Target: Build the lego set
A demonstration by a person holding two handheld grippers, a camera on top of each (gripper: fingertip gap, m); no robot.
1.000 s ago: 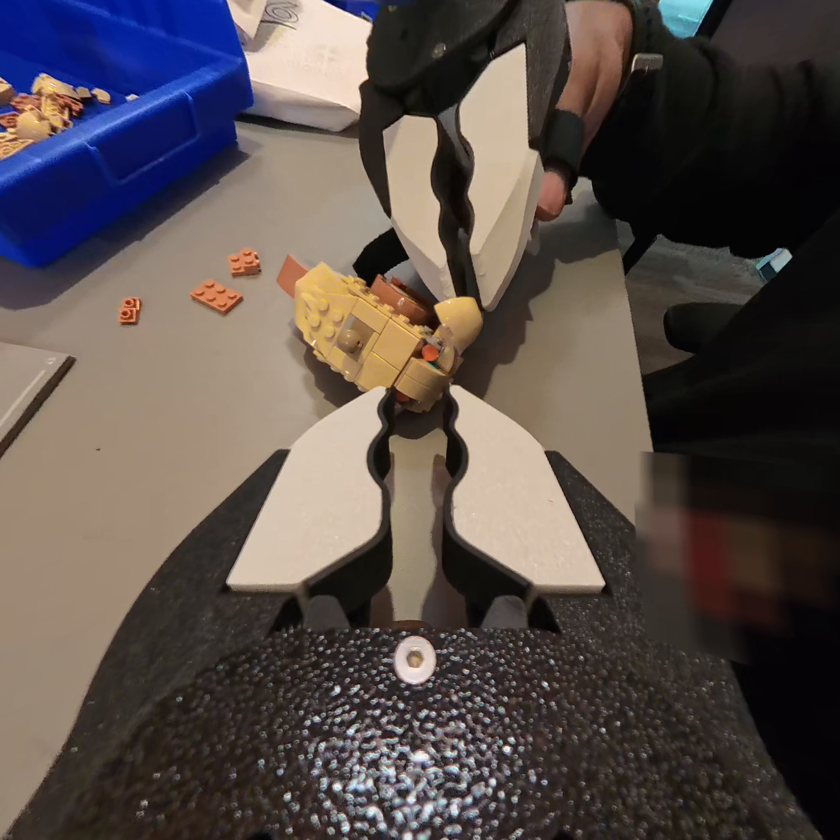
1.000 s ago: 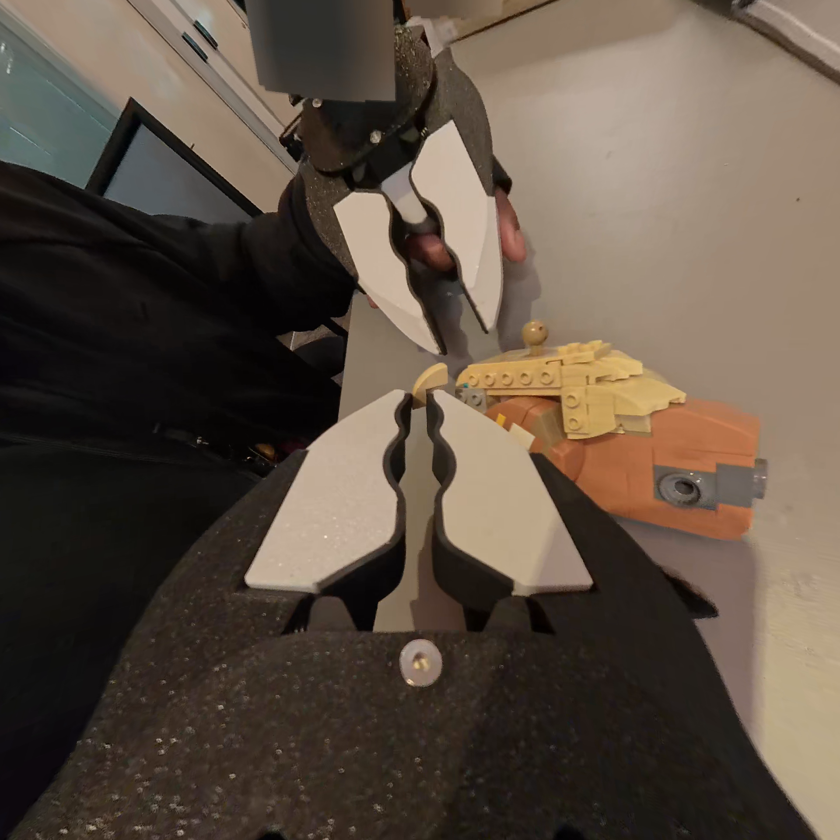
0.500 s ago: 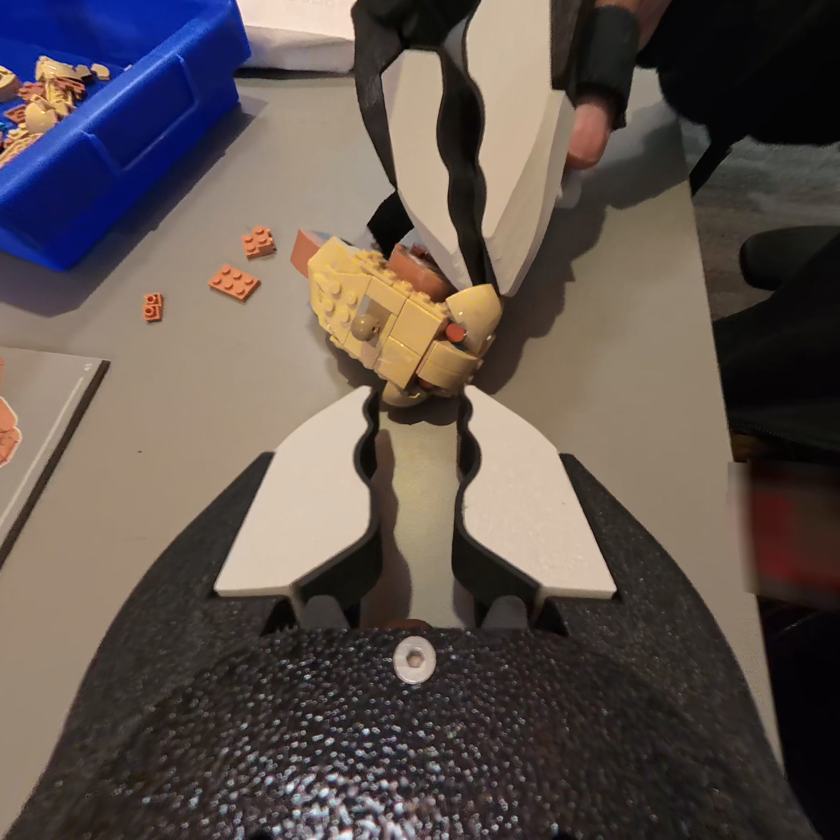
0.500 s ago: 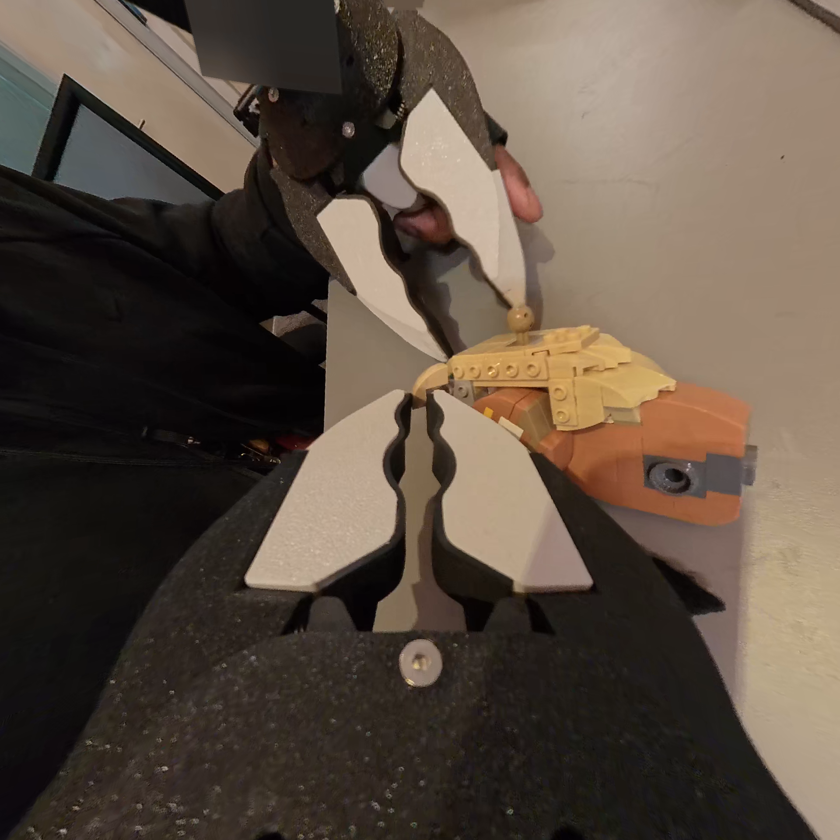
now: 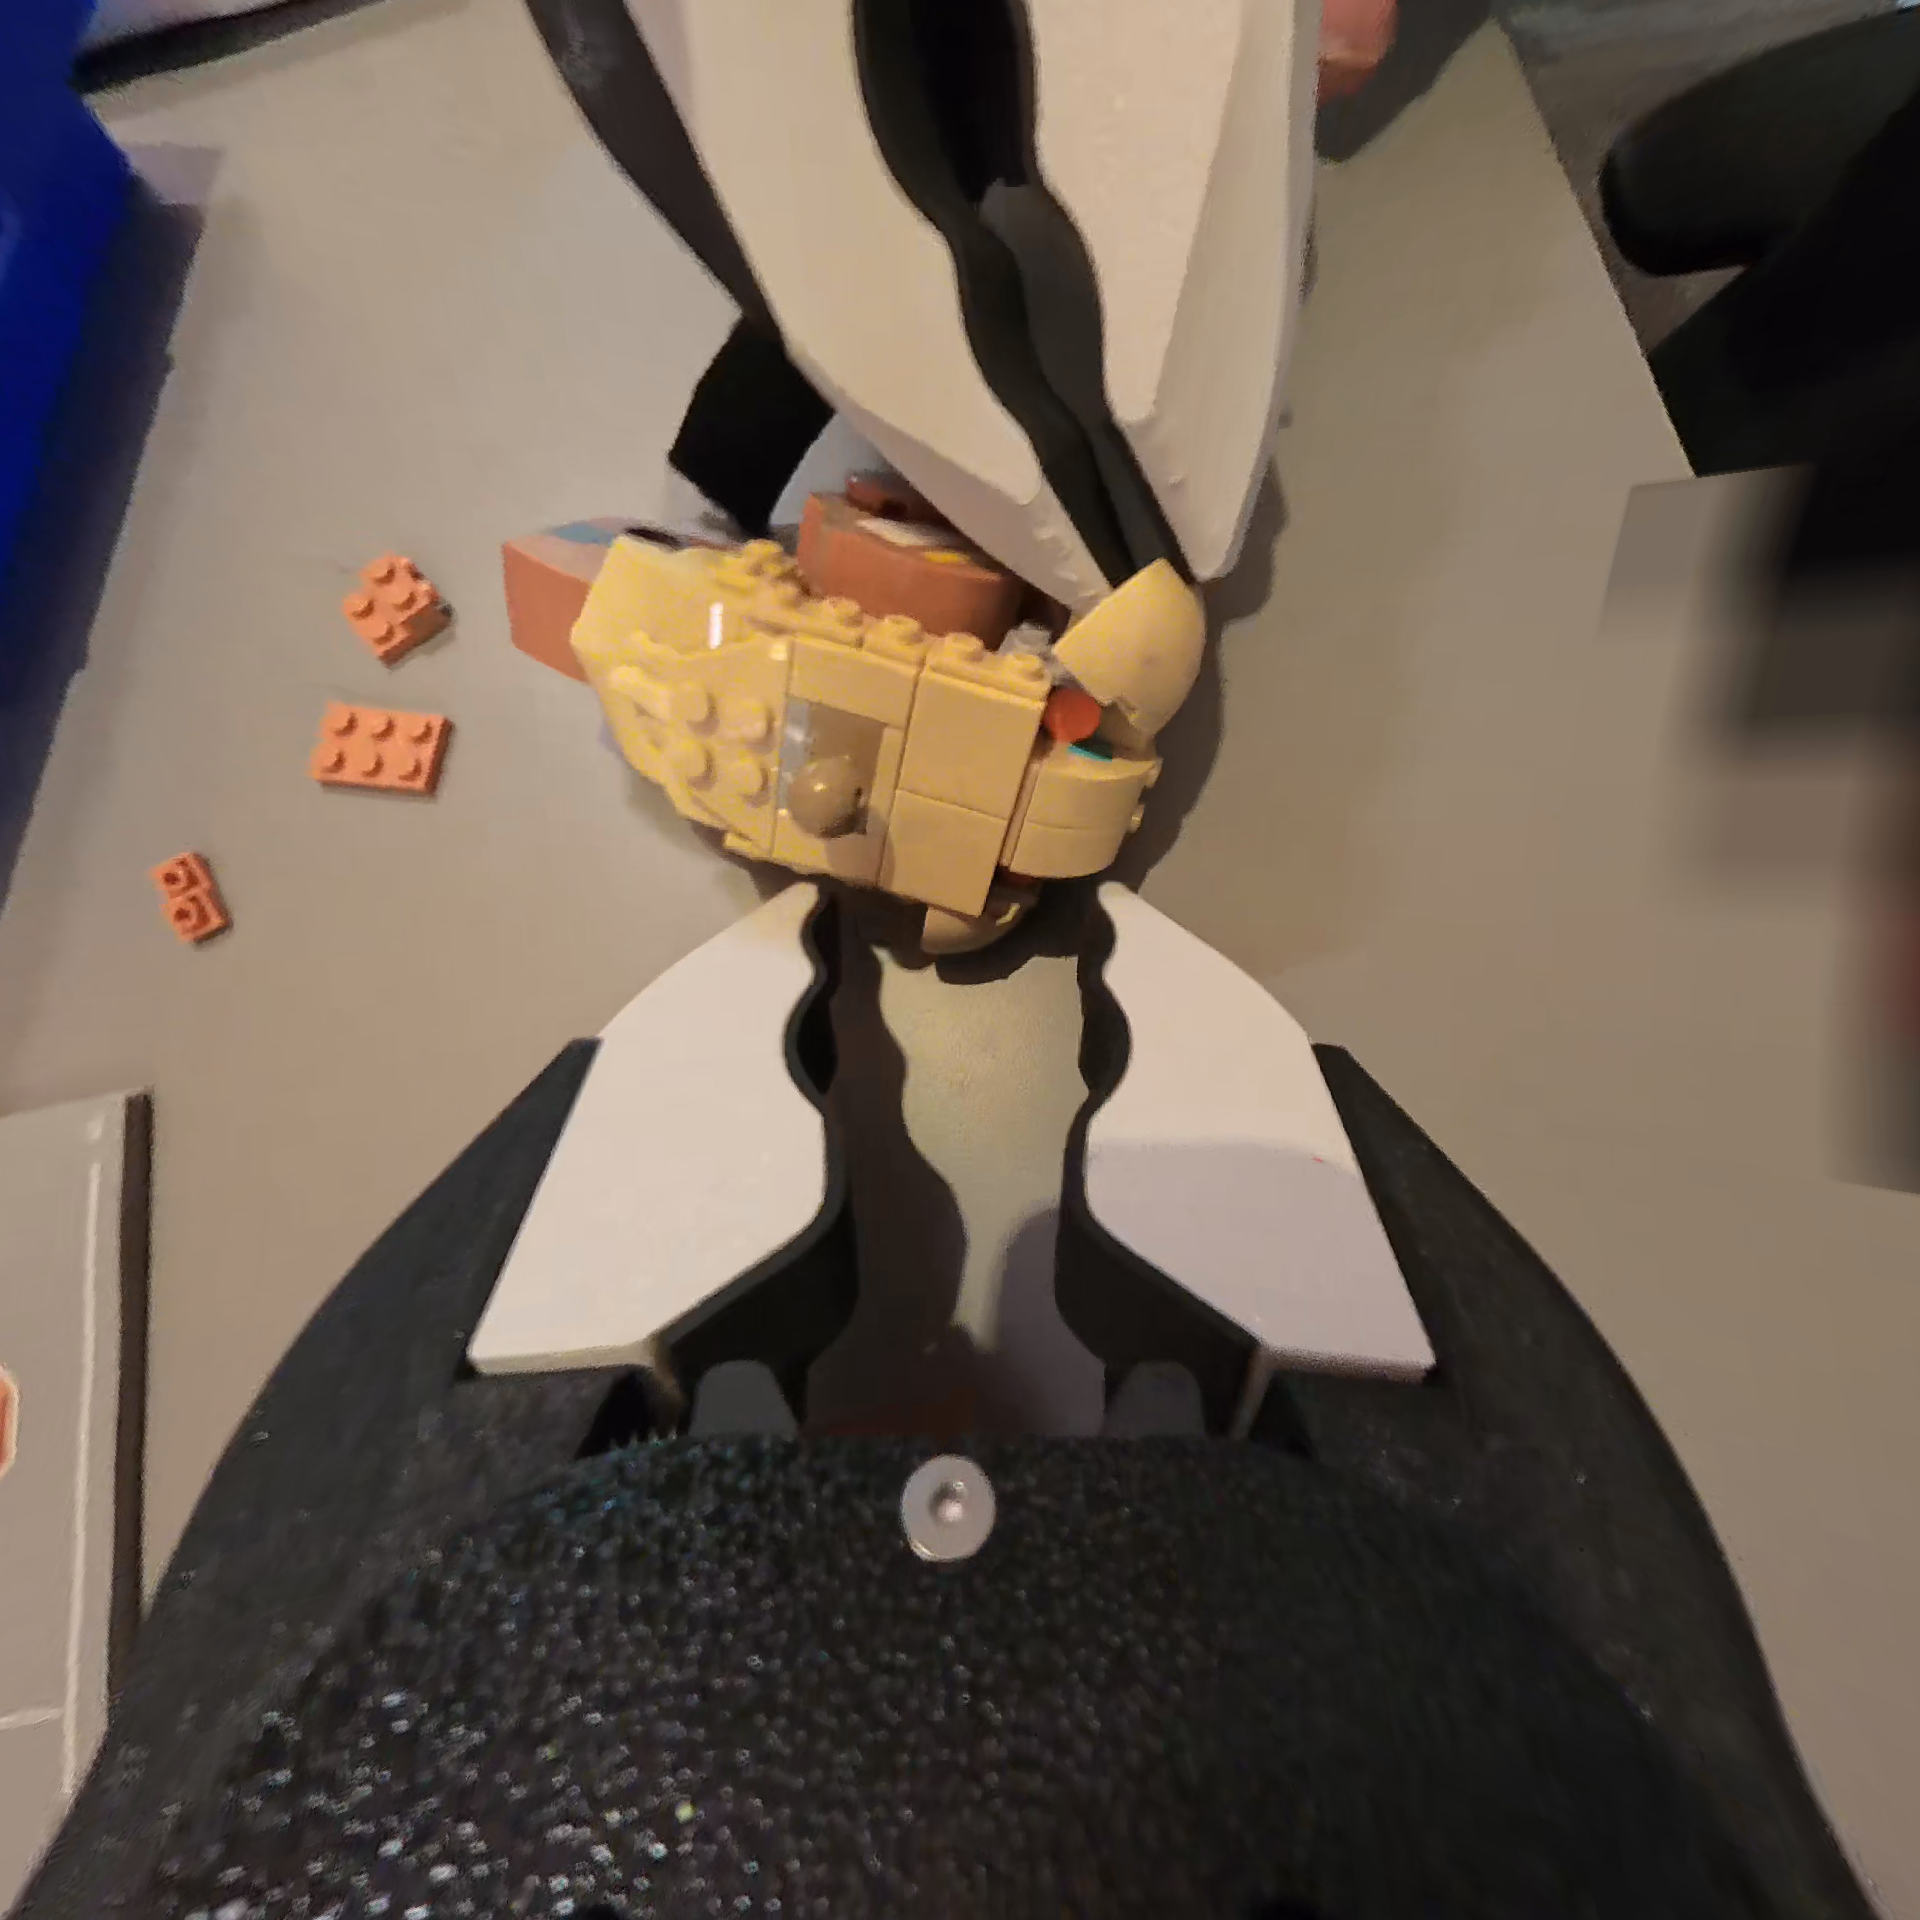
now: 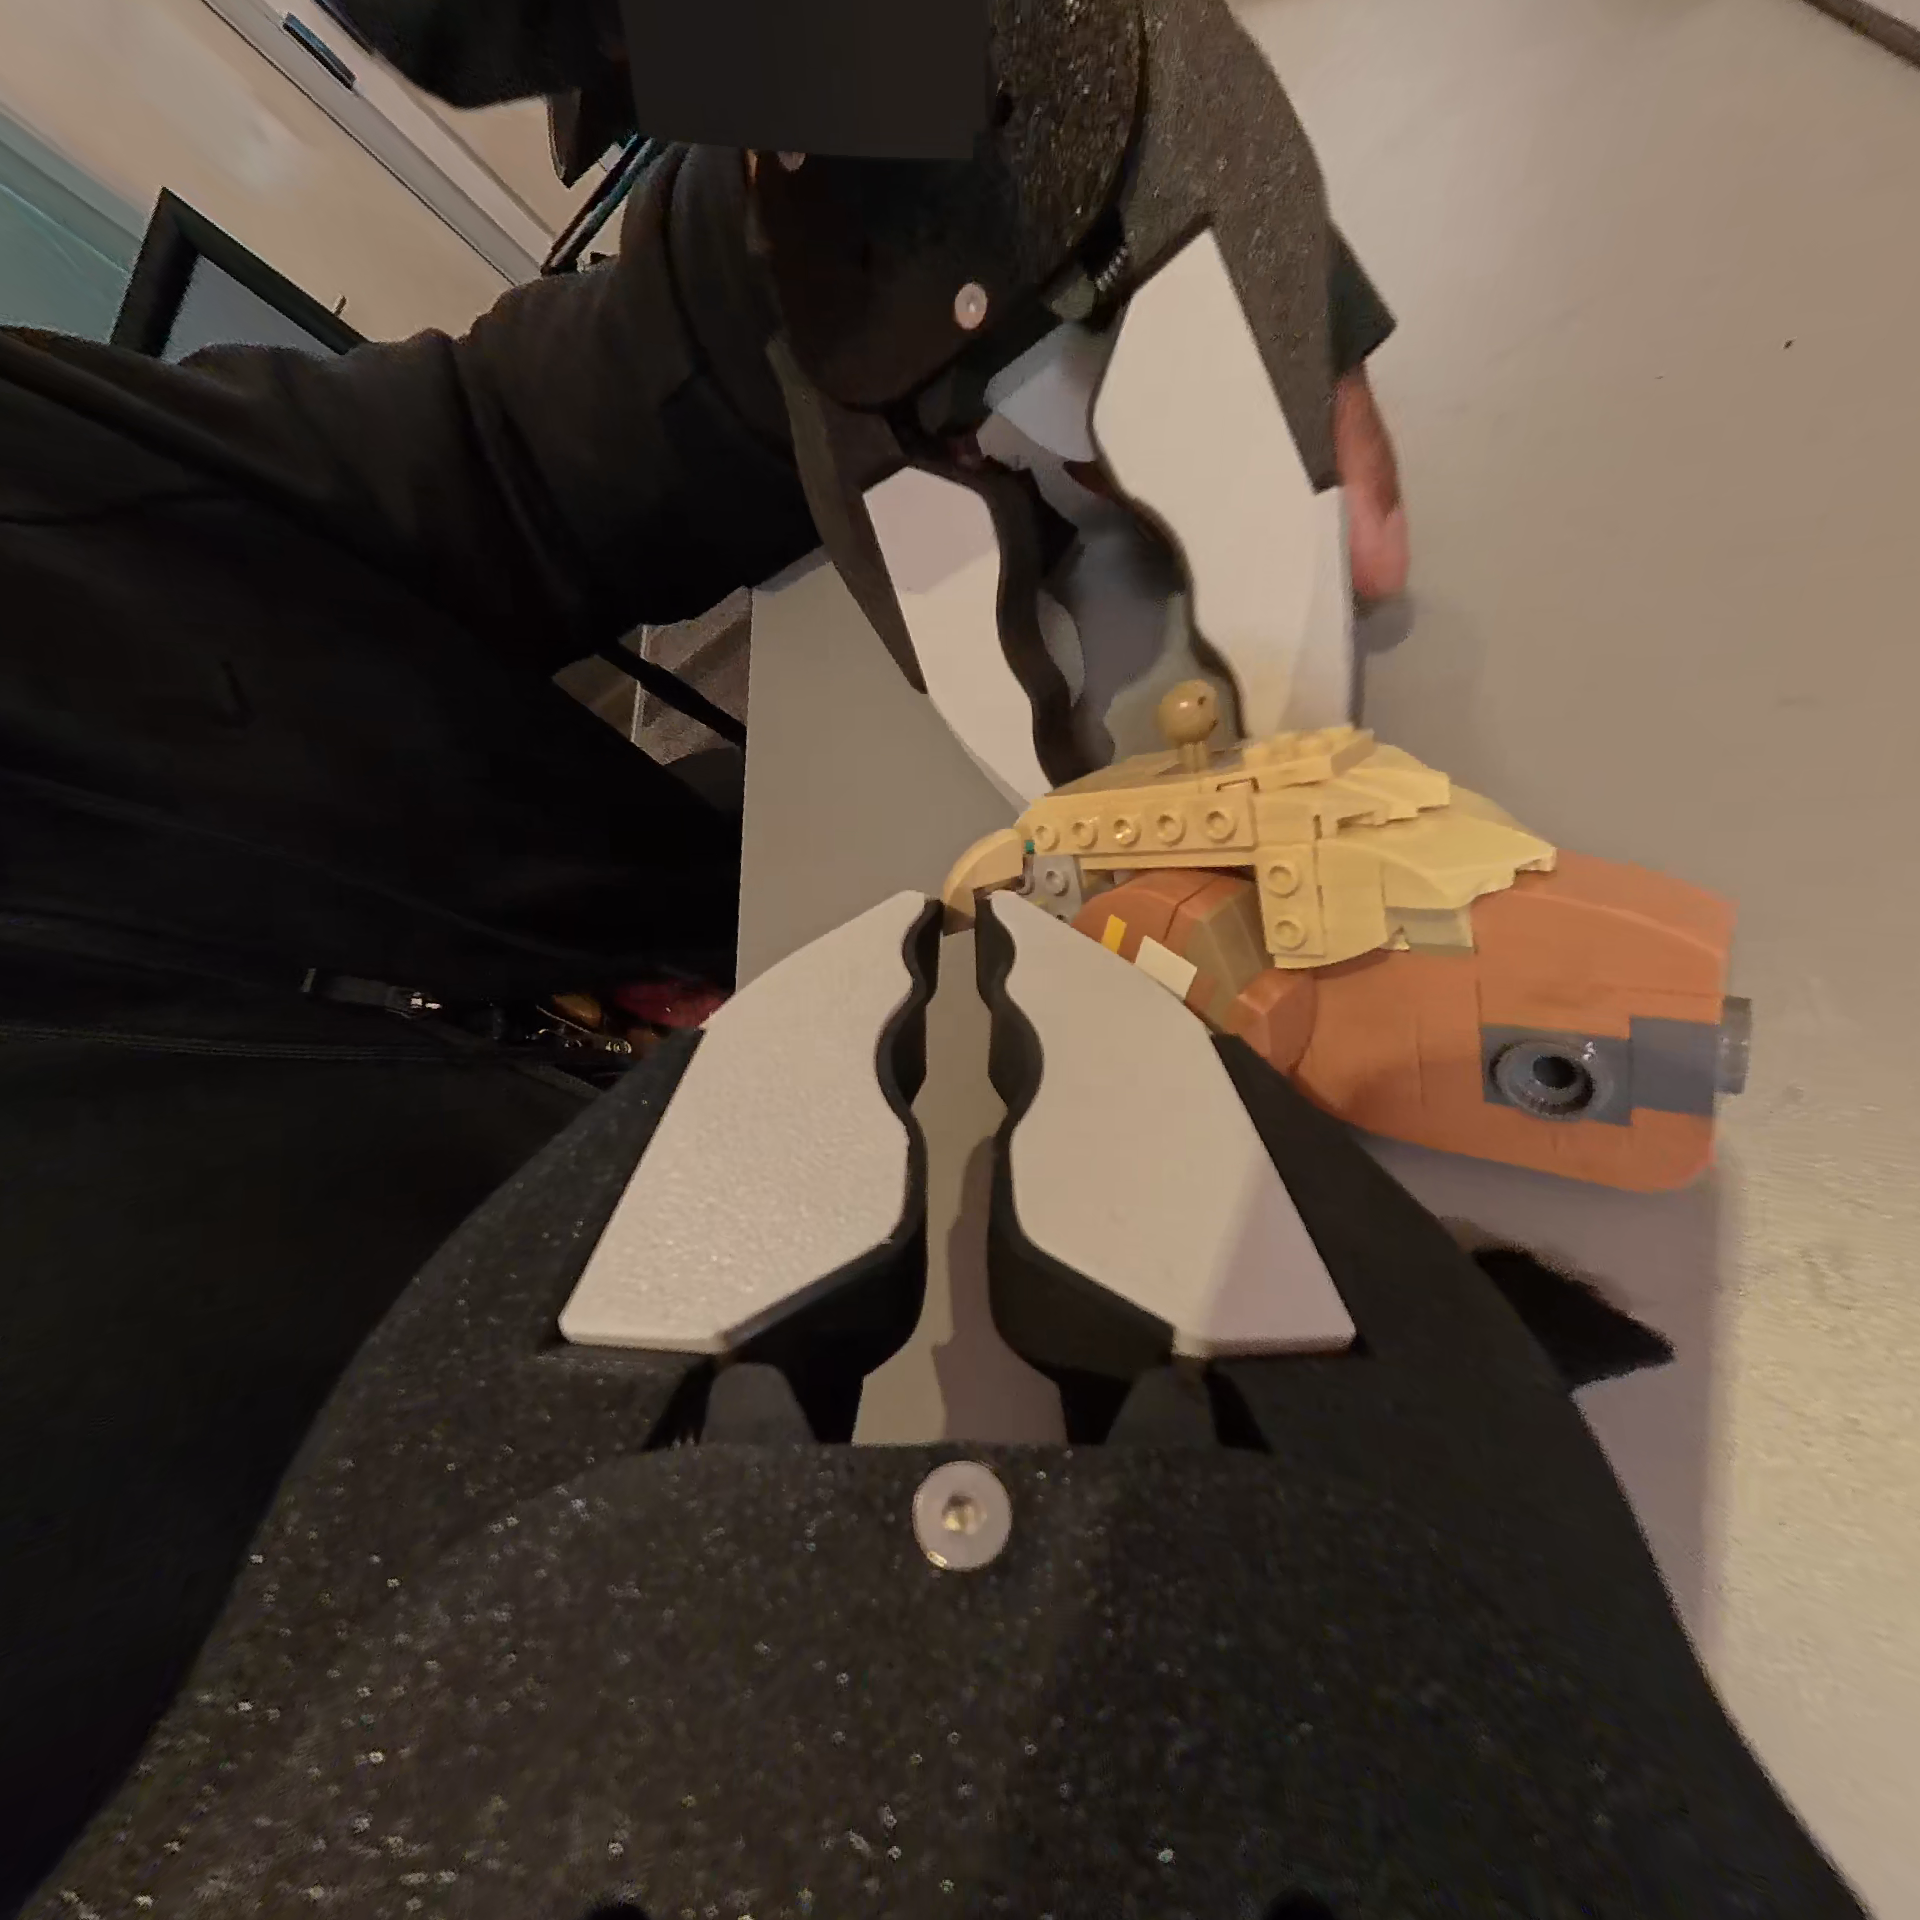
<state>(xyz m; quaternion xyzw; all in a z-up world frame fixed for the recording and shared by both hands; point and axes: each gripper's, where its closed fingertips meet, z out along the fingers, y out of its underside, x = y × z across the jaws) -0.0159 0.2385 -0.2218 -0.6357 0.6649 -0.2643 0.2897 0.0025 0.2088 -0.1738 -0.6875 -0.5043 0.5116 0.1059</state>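
My left claw gapes wide, tips at the model's near edge; my right claw, nearly closed, nips its tan end piece.

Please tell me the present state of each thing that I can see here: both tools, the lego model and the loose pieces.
left tool: open, tips at the model's near edge.
right tool: almost closed, tips at the model's tan rounded piece; grip unclear.
lego model: partly built, lying on the grey table.
orange plates: three, unattached, flat, studs up.
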